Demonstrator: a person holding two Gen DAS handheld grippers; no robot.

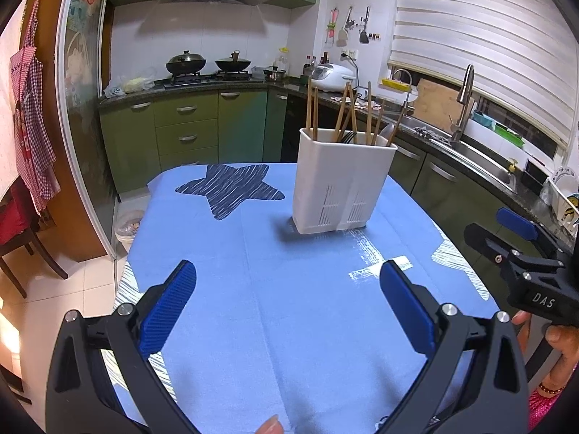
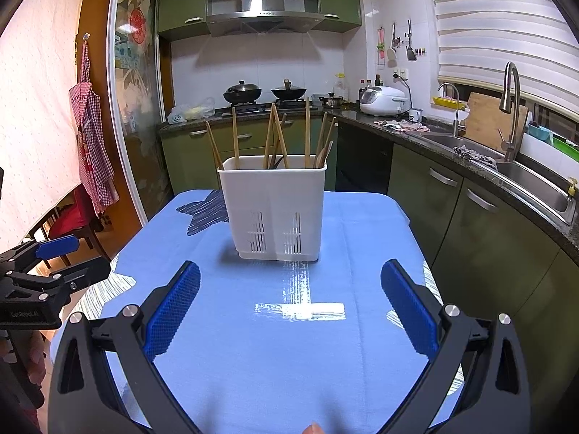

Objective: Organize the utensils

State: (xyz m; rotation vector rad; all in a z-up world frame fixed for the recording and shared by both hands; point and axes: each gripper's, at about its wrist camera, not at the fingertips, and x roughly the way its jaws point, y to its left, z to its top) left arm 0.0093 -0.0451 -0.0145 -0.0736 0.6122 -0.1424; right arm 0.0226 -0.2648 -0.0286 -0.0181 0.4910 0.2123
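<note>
A white plastic utensil holder stands upright on the blue tablecloth, also in the right wrist view. Several wooden chopsticks and a spoon stick out of it, also in the right wrist view. My left gripper is open and empty, above the cloth, short of the holder. My right gripper is open and empty, close in front of the holder. The right gripper also shows at the right edge of the left wrist view; the left gripper shows at the left edge of the right wrist view.
A dark blue star print lies on the cloth left of the holder. Green kitchen cabinets, a stove with woks and a sink with tap ring the table. A red chair stands at the left.
</note>
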